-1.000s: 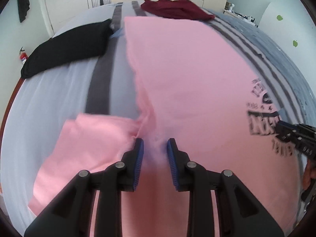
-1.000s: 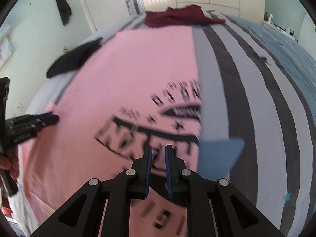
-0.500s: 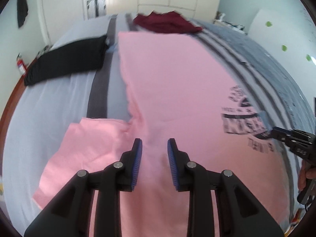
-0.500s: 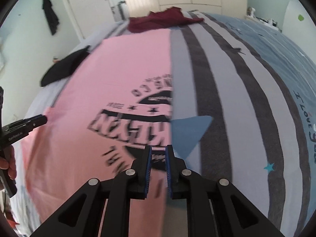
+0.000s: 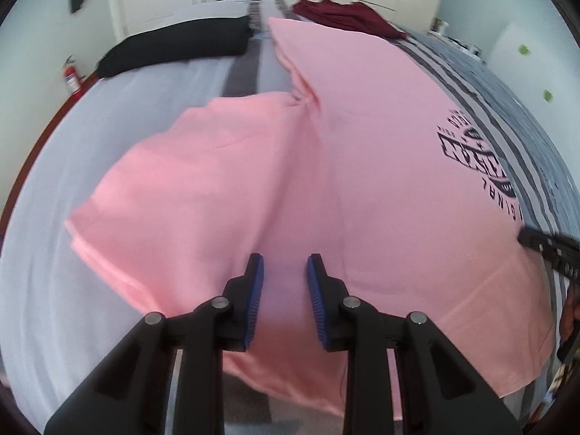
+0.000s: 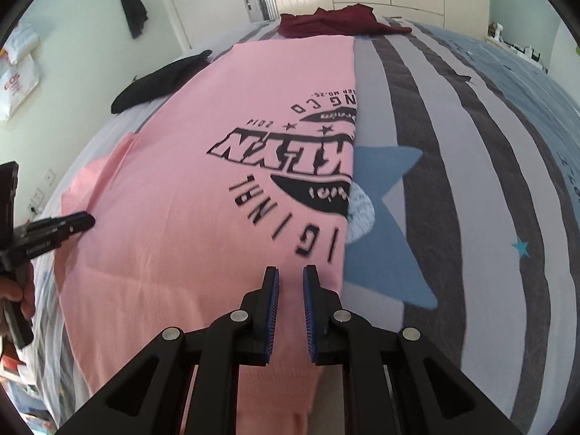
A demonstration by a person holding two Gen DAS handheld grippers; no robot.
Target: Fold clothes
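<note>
The left gripper (image 5: 285,272) is clenched on the near hem of the pink T-shirt (image 5: 362,166), cloth bunched between its blue pads; the right gripper (image 6: 290,282) pinches the same hem tighter, close to the shirt's folded right edge. The shirt lies print-up along the striped bed cover (image 6: 453,145), running toward twelve o'clock, with its left sleeve (image 5: 188,188) flopped out at ten o'clock. The likely trouble: uneven pull from the two grips could skew the body, and that loose sleeve may drag crooked or bunch underneath (it already shows creases). A thin pinch of hem could also slip free mid-lift. The maroon garment (image 6: 337,20) at twelve o'clock lies just beyond the shirt's far end.
</note>
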